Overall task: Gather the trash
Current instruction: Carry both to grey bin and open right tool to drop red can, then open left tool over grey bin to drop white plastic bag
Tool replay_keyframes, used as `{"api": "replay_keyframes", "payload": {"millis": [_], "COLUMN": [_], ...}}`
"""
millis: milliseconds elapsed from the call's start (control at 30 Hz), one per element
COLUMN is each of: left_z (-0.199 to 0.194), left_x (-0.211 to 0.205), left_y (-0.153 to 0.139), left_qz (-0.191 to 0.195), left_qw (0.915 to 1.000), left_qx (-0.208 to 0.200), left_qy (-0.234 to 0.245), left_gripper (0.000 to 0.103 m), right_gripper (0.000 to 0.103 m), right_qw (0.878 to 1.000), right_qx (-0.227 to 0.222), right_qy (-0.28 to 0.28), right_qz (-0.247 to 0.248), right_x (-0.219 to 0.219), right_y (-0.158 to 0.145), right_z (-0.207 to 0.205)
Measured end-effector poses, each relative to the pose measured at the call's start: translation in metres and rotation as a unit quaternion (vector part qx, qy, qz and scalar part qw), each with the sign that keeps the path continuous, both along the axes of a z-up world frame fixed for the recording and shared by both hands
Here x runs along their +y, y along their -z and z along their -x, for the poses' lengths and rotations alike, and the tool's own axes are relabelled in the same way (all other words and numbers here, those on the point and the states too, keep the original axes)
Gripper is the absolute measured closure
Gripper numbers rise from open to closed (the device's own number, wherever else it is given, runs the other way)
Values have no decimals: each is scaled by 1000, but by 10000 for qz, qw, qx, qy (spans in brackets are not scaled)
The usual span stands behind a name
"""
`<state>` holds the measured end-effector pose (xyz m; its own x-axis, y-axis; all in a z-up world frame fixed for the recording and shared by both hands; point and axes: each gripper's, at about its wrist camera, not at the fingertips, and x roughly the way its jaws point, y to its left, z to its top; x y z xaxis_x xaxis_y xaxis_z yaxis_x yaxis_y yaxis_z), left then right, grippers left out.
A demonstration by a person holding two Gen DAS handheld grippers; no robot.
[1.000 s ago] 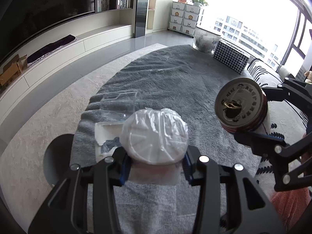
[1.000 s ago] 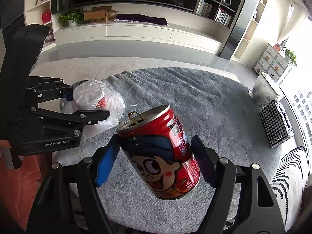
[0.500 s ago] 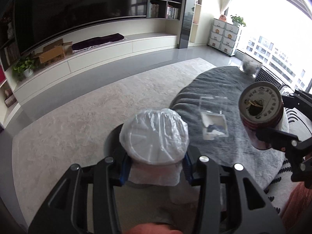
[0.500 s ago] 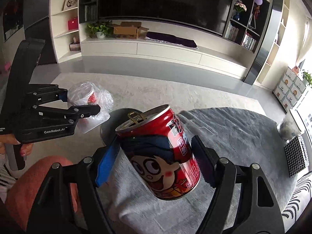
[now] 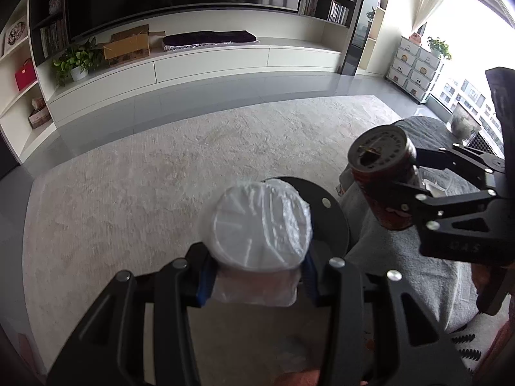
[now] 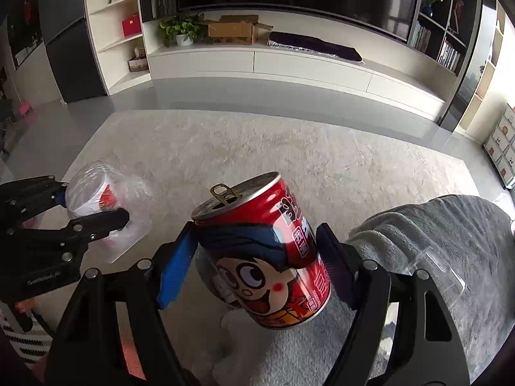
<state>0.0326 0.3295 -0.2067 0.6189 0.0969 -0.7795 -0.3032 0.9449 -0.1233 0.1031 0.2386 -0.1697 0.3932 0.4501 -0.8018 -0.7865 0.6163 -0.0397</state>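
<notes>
Left gripper (image 5: 257,276) clamped on a plastic-wrapped cup (image 5: 257,225), blue pads pressing both sides, white lid facing the camera, wrap bunched below the lid. In the right wrist view the same cup (image 6: 96,193) shows red print through the clear wrap, held off the floor at far left by the left gripper (image 6: 93,206).

Right gripper (image 6: 257,270) clamped on a red can (image 6: 267,257), blue pad on the left side, dark pad on the right. Can tilted, top leaning away, pull tab up, opening visible, cartoon face on the side. From the left wrist view the can (image 5: 383,177) sits to the right of the cup, apart from it, both in the air, right gripper (image 5: 415,177) fingers above and below it.

Below and just behind the cup, a round black bin (image 5: 328,212), rim partly hidden by the cup. Right of it a gray blanket (image 5: 402,273) draped over a surface; in the right wrist view the blanket (image 6: 434,225) has a clear plastic piece (image 6: 434,273) lying on it.

Farther out, a pale carpet (image 5: 193,160), then gray floor. Along the far wall a long white cabinet (image 5: 209,61) with a cardboard box (image 5: 127,48), a potted plant (image 5: 75,62) and a dark cloth (image 5: 209,37) on top. Shelves either side.
</notes>
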Motion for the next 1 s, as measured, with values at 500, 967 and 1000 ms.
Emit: {"api": "replay_keyframes", "payload": {"millis": [500, 967, 1000], "left_z": [-53, -88, -87], "left_x": [-22, -59, -61], "left_y": [22, 35, 34], "left_qz": [10, 72, 56], "left_qw": [9987, 9953, 9954], "left_qx": [110, 384, 365], "left_qy": [506, 885, 882], "left_gripper": [59, 37, 32], "right_gripper": [25, 25, 25], "right_qw": [9993, 9938, 9932], "right_qx": [-118, -237, -247], "right_qy": [345, 1080, 1128], "right_qz": [39, 136, 146], "right_x": [-37, -134, -138], "right_y": [4, -10, -10], "right_z": [-14, 0, 0]}}
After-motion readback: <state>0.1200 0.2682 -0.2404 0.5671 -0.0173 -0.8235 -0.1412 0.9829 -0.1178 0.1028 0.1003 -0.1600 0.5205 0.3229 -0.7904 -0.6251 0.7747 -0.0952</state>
